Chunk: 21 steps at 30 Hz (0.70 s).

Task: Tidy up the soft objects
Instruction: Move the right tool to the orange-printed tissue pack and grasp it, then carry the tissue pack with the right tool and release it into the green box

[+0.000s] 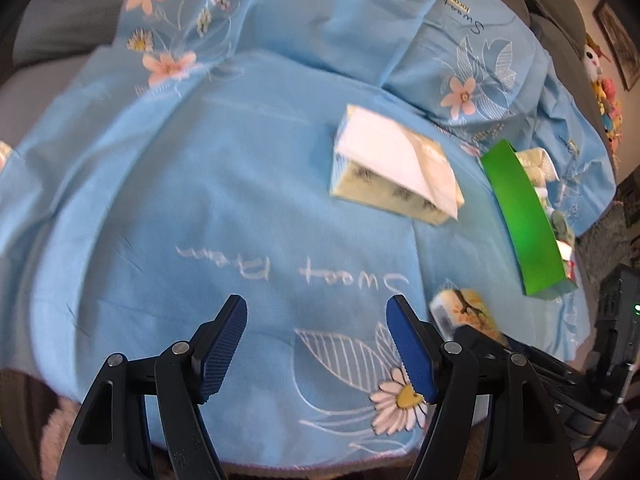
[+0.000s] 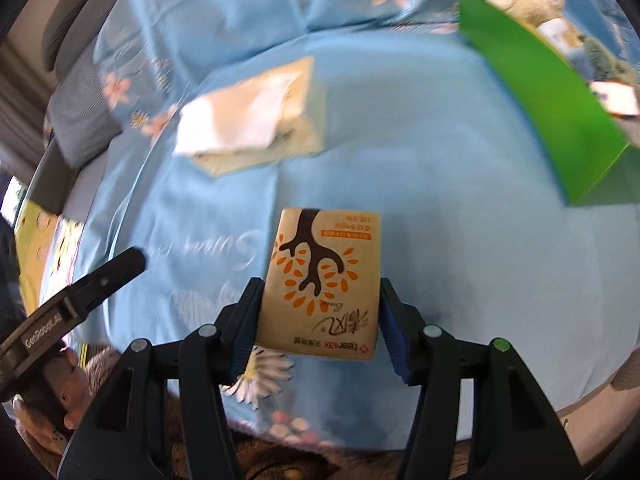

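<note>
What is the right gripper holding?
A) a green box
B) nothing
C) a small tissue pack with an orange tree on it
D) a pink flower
C: in the right wrist view the tissue pack sits squeezed between the jaws of the right gripper, above the blue sheet.

A blue sheet (image 1: 248,184) printed with flowers and script covers the bed. On it lies a tissue box (image 1: 394,172), a white tissue hanging from its top. Right of the box stands a green bin (image 1: 524,216) holding soft items; behind the box lies a matching pillow (image 1: 468,68).
</note>
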### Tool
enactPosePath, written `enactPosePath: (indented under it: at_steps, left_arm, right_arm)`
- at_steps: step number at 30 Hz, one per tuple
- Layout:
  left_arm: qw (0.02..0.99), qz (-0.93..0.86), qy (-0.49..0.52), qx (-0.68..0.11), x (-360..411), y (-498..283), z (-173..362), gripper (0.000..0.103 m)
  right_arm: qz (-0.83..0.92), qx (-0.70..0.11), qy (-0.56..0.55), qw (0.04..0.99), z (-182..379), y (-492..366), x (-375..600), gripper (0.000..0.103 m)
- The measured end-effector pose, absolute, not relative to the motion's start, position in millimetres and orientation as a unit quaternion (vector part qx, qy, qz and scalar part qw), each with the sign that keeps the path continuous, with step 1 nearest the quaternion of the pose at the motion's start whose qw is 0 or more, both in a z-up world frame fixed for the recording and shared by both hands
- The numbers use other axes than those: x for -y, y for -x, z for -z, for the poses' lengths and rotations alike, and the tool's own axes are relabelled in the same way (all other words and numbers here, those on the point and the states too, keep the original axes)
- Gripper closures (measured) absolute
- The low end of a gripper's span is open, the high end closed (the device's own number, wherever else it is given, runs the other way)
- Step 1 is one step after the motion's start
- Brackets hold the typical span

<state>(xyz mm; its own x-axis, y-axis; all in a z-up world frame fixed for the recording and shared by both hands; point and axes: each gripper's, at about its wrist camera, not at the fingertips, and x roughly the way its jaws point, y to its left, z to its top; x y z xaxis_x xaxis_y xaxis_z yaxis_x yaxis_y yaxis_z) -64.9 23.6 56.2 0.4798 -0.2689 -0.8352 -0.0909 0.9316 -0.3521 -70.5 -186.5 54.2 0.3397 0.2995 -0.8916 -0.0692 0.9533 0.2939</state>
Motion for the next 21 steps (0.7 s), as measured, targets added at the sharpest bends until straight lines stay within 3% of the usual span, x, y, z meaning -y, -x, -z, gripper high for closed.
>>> enactPosePath:
  at_steps: [1, 4, 9, 10, 12, 15, 17, 21]
  left_arm:
    - [0.837, 0.059, 0.185, -0.512, -23, 66, -54, 0.03]
    - [0.825, 0.08, 0.198, -0.524, -16, 68, -48, 0.03]
    - [0.816, 0.133, 0.189, -0.53, 15, 72, -43, 0.031]
    - [0.814, 0.145, 0.188, -0.529, 22, 72, -43, 0.036]
    - [0.81, 0.17, 0.186, -0.529, 38, 72, -42, 0.043]
    - [0.808, 0.197, 0.169, -0.529, 58, 71, -38, 0.066]
    - [0.807, 0.205, 0.169, -0.527, 65, 70, -35, 0.07]
    - [0.804, 0.223, 0.171, -0.523, 73, 67, -33, 0.073]
  right_arm:
    - [-0.108, -0.564, -0.1, 0.812, -53, 69, 186, 0.047]
    - [-0.085, -0.566, -0.101, 0.814, -53, 67, 189, 0.03]
    - [-0.082, -0.535, -0.149, 0.827, -72, 76, 216, 0.028]
    - [-0.084, -0.533, -0.158, 0.827, -73, 76, 219, 0.028]
    - [-0.099, -0.534, -0.179, 0.82, -71, 76, 222, 0.031]
    - [-0.125, -0.543, -0.214, 0.802, -60, 75, 223, 0.039]
    - [-0.129, -0.553, -0.224, 0.792, -51, 72, 223, 0.05]
    - [-0.136, -0.565, -0.239, 0.778, -37, 68, 223, 0.057]
